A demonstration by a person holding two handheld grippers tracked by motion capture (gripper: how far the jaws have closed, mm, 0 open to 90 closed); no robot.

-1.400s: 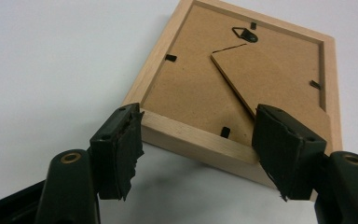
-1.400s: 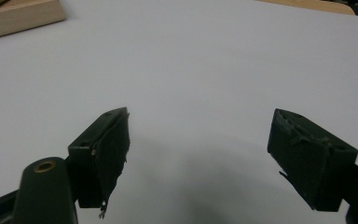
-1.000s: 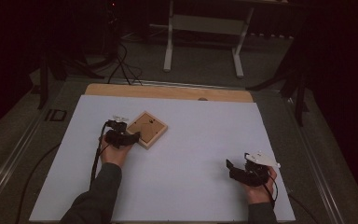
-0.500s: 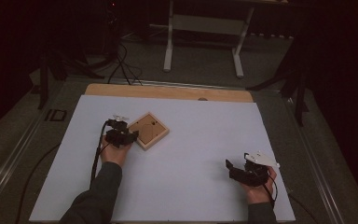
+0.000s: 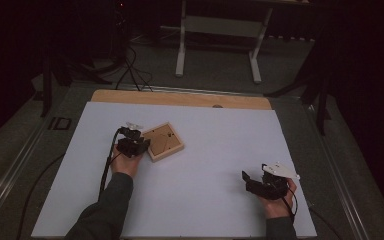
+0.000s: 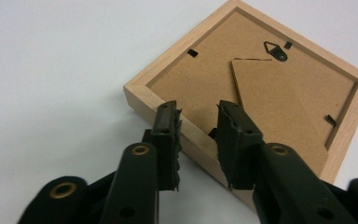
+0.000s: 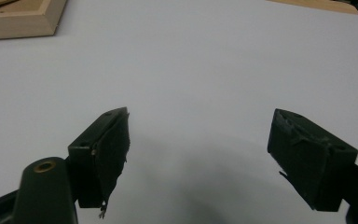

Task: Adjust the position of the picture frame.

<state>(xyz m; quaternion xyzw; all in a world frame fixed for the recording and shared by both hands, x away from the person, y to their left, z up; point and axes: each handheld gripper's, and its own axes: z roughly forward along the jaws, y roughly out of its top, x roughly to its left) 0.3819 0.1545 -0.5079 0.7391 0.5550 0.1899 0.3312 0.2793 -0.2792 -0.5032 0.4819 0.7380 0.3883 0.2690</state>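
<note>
As left claw closes, frame lies face-down.

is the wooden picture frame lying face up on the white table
No, the square light wooden picture frame lies face down, its brown backing board with a black metal hanger facing up.

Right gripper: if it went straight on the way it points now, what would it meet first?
Probably nothing: the right gripper has open jaws and bare white table ahead. The wooden frame lies off to one side, though depth is unclear.
</note>
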